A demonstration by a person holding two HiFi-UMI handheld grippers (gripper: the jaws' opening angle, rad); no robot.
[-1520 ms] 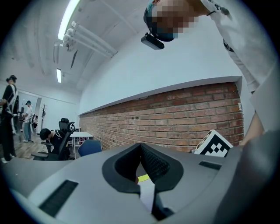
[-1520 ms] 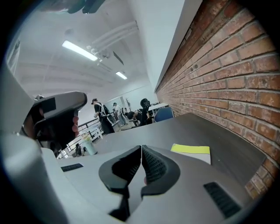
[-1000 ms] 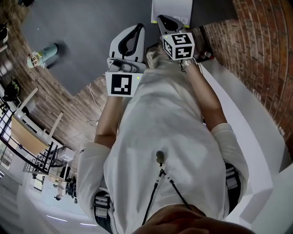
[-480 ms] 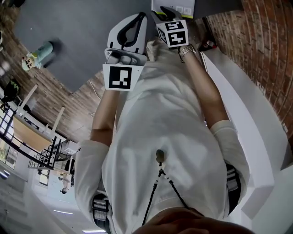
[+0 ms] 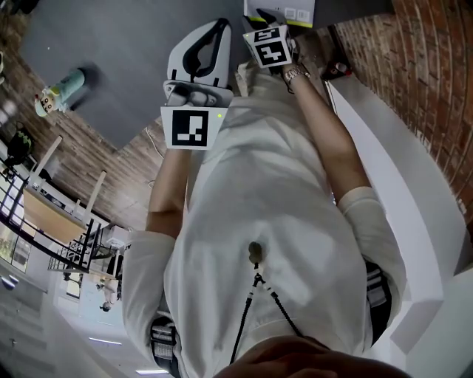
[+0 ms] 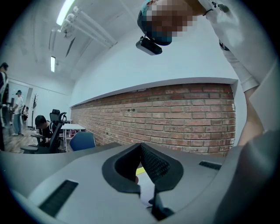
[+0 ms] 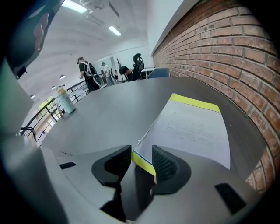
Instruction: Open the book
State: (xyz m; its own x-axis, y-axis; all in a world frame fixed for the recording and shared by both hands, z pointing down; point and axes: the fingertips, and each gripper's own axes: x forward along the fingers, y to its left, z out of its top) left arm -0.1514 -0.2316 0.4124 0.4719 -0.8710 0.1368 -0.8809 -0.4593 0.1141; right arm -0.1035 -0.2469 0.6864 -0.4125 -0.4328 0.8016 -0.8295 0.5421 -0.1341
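The book (image 7: 192, 127) lies on the grey table (image 7: 100, 118) close to the brick wall, a white page with a yellow strip along its far edge facing up. In the head view the book (image 5: 281, 9) is at the top edge. My right gripper (image 7: 142, 154) points down at its near corner. Its jaws have just been opening, and that yellow-edged corner stands between them without being pressed. My left gripper (image 6: 141, 146) is held level to the left of it, fingertips together and nothing in them; in the head view the left gripper (image 5: 219, 28) hovers over the table.
A pale green bottle (image 7: 64, 99) stands on the table far to the left, also visible as the bottle (image 5: 63, 87) in the head view. The brick wall (image 7: 227, 57) runs along the right. Several people and office chairs (image 7: 138, 61) are beyond the table's far end.
The right gripper has moved toward the book at the top of the head view, its marker cube tilting over. The left gripper has barely shifted.
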